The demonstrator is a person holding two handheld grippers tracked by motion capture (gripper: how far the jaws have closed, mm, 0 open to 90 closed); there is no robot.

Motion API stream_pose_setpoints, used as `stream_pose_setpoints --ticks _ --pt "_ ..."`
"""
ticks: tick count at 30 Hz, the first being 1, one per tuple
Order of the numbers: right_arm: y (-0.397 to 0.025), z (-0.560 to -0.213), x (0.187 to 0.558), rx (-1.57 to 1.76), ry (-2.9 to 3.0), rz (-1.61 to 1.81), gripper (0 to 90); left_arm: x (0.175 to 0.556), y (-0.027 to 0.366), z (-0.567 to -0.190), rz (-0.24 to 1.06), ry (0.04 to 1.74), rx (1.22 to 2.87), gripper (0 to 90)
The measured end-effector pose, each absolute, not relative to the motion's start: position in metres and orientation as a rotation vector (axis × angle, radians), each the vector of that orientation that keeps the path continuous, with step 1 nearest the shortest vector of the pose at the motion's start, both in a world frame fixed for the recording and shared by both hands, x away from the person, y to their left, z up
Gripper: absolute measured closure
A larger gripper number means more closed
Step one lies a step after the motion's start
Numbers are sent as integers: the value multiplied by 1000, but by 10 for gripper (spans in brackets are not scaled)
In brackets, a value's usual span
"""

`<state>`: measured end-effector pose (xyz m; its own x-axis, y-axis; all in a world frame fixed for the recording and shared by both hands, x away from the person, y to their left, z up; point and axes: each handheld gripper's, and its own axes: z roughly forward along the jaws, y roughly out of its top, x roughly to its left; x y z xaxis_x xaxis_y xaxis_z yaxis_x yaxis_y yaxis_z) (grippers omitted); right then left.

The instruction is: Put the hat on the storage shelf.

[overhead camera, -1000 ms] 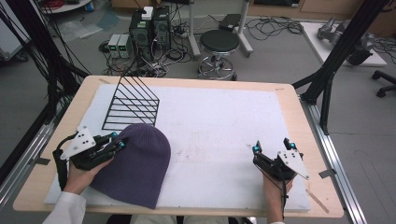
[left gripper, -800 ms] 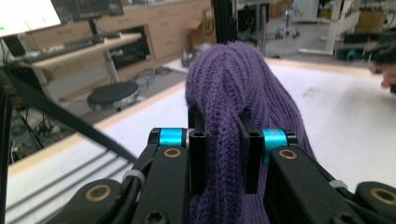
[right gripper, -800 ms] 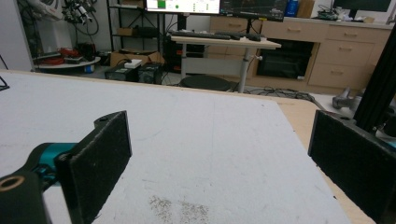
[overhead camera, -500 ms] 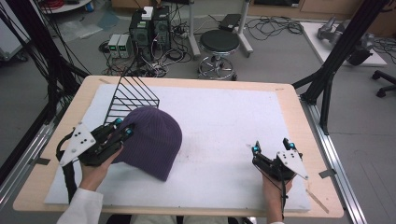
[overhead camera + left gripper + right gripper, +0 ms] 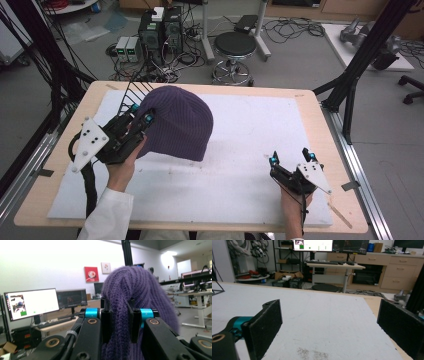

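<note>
I note the left tongs clamped on the purple beanie's edge, holding it raised over the wire rack. Its crown points away from me, towards the rack. My right tongs rest open on the bench, well apart.

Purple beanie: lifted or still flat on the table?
Lifted. The left gripper has its jaws shut on a fold of the purple beanie, which hangs over the white mat near the wire rack.
</note>
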<state>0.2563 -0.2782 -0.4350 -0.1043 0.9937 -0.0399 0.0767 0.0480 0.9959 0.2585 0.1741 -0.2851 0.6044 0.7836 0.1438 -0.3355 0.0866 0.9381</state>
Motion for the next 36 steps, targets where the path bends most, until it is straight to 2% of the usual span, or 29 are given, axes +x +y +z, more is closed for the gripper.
stream_pose_setpoints --ticks 9,22,36 --pt "-259 -426 249 1115 1372 1370 51 263 167 -274 851 459 1189 784" --pt "-195 -400 234 903 1425 1701 51 270 163 -270 849 490 1159 783" --pt "-160 -400 237 829 1503 1819 52 269 150 -259 859 469 1153 783"
